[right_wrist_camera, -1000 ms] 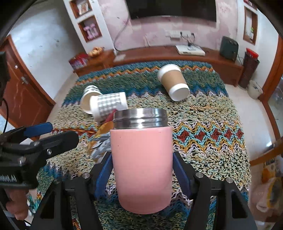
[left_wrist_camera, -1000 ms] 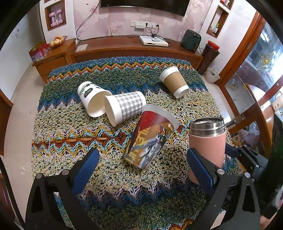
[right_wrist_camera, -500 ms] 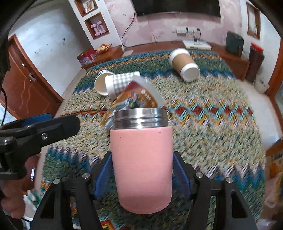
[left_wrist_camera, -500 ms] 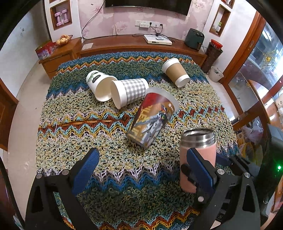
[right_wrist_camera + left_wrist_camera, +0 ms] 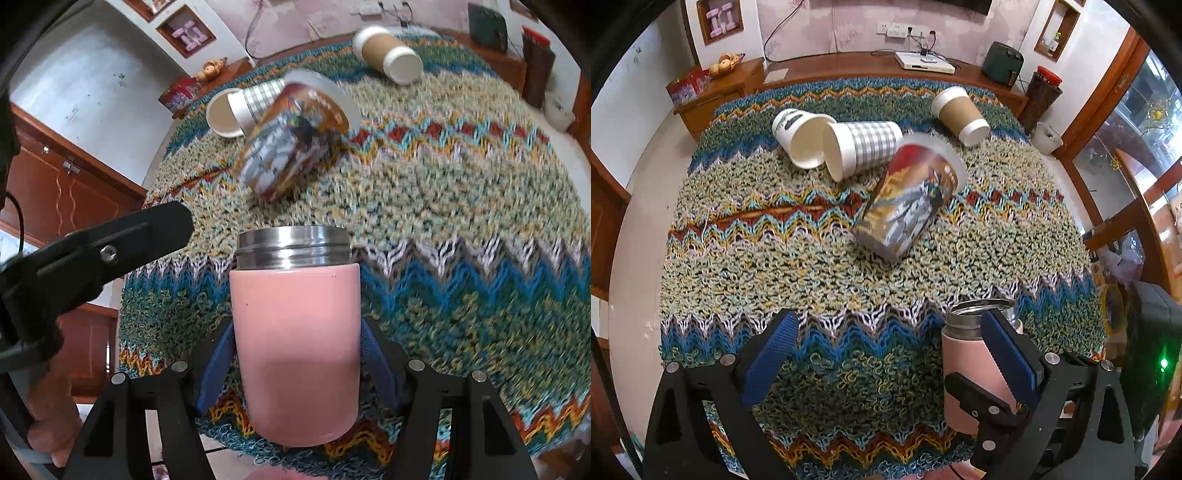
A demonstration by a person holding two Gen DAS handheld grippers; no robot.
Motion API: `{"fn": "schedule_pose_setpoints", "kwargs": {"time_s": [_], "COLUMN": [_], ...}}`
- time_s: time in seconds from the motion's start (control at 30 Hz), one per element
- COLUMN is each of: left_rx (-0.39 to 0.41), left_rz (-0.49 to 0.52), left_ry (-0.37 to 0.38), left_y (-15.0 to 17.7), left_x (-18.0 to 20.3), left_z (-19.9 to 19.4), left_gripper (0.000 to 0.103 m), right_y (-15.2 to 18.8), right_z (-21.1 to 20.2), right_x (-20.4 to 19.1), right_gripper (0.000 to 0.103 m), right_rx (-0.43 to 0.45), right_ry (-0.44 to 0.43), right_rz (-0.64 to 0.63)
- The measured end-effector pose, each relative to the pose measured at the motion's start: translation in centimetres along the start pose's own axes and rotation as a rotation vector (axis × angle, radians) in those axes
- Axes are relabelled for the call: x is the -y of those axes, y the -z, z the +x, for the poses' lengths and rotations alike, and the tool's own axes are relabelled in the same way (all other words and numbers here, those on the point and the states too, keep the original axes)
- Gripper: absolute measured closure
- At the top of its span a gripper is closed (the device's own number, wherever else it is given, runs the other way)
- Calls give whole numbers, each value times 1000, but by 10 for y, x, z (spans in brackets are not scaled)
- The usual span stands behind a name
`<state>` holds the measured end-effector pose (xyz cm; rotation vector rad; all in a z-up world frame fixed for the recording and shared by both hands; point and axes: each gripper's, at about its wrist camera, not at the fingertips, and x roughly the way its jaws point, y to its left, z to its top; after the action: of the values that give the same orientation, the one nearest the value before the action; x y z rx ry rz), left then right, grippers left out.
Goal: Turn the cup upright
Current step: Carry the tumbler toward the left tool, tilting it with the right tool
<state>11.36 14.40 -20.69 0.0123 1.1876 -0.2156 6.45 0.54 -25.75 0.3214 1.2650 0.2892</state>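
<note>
My right gripper (image 5: 297,363) is shut on a pink steel-rimmed cup (image 5: 295,339), held upright over the near edge of the knitted cloth (image 5: 461,206). The same cup shows in the left wrist view (image 5: 975,365), just behind my left gripper's right finger. My left gripper (image 5: 886,354) is open and empty above the cloth (image 5: 812,266). A printed red-and-gold paper cup (image 5: 908,206) lies tilted on its side mid-cloth; it also shows in the right wrist view (image 5: 295,147).
A checked paper cup (image 5: 864,147), a white cup (image 5: 801,136) and a brown sleeved cup (image 5: 960,114) lie on their sides farther back. A wooden cabinet (image 5: 849,66) runs behind the table. A chair and clutter stand at right.
Both grippers have pulled back toward the near edge of the cloth. The pink cup stays gripped upright and has moved nearer with the right gripper. The lying cups now look farther away.
</note>
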Motion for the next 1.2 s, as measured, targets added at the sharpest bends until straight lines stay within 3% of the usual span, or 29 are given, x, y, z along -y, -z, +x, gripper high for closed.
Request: {"fn": "schedule_pose_setpoints", "kwargs": {"time_s": [0.33,0.57,0.67,0.77,1.2], "left_rx": [-59,-64,-67,-74,-185], "left_rz": [-13,-1,7,15,69], "left_ry": [-12,7,21,37,92], "left_y": [8,4,3,2,4], "left_x": [-2,3,5,7,24], "left_z": [20,21,20,20,41], "left_gripper": [3,3,3,3,3], "right_y": [-4,-12,-11,-10,10], "right_z": [20,27,22,16,-2], "right_x": [19,16,21,19,24], "right_gripper": [36,35,35,34,34], "right_rx": [-45,-84,-79,-65,-58], "right_ry": [-29,-24,-66,-48,-4], "right_rz": [110,103,113,82,23]}}
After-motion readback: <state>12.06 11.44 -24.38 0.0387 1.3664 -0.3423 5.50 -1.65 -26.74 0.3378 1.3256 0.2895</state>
